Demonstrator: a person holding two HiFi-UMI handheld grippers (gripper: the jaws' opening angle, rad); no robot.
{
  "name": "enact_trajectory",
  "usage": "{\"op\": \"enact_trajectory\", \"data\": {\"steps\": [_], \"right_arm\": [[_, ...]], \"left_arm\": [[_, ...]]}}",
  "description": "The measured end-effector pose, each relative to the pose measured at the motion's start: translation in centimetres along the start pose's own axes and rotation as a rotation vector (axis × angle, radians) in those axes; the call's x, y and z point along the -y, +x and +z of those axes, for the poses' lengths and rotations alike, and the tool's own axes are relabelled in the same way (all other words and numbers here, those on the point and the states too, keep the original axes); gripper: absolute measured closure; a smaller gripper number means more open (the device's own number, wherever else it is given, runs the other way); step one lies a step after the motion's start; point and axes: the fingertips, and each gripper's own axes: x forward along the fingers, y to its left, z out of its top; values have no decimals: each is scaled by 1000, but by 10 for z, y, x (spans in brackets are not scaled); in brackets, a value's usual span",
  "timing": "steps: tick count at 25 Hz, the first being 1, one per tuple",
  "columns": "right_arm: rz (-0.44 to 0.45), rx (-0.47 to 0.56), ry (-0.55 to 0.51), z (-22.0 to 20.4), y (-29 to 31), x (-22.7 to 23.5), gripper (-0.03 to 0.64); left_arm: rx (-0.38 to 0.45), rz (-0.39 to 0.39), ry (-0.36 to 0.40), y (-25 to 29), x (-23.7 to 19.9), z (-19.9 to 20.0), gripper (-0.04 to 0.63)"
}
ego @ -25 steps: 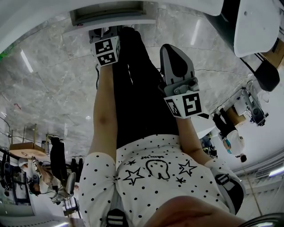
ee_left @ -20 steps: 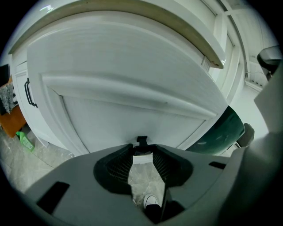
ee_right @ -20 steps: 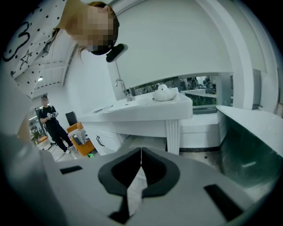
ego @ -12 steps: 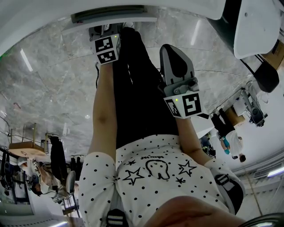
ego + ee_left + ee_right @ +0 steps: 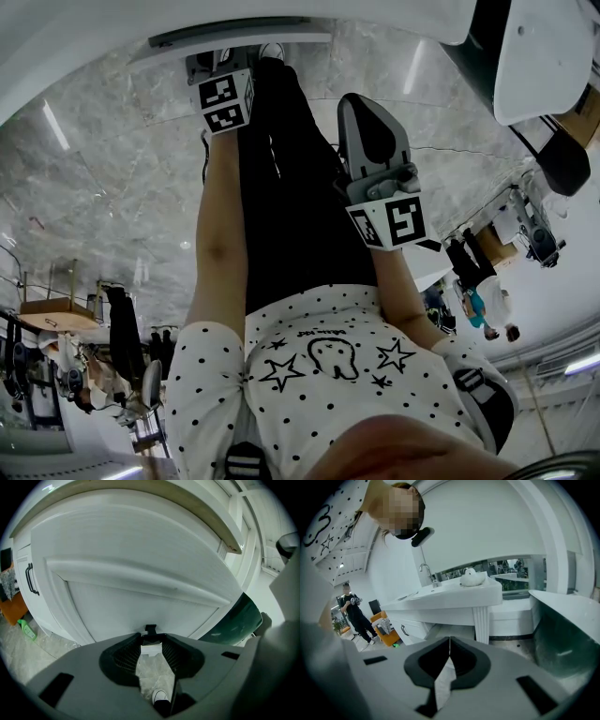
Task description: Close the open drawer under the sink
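The white drawer front (image 5: 140, 550) fills the left gripper view, and from the head it shows as a pale strip (image 5: 239, 36) at the top. My left gripper (image 5: 151, 639) is right against it. Its jaws stand a little apart, closed on a small black handle (image 5: 150, 629) and a white piece at their tips. In the head view the left gripper (image 5: 223, 64) reaches out past my legs. My right gripper (image 5: 449, 653) is shut on nothing and hangs back, aimed at the white sink counter (image 5: 454, 597). From the head, the right gripper (image 5: 372, 141) sits beside my right leg.
Grey marble floor (image 5: 112, 197) lies all round my legs. A dark green bin (image 5: 236, 620) stands at the right of the drawer. White cabinet doors with a black handle (image 5: 31, 578) are at the left. A person (image 5: 354, 609) stands by an orange chair (image 5: 384, 625) far off.
The left gripper has slid a little forward toward the cabinet, and the drawer front with it. The right gripper has stayed where it was.
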Motion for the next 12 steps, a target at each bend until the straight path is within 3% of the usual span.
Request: {"op": "enact_trajectory", "data": {"steps": [12], "right_arm": [[-4,-5,7,-4,2,2,603]], "left_arm": [[13,8,0,7,-8,8,456]]}}
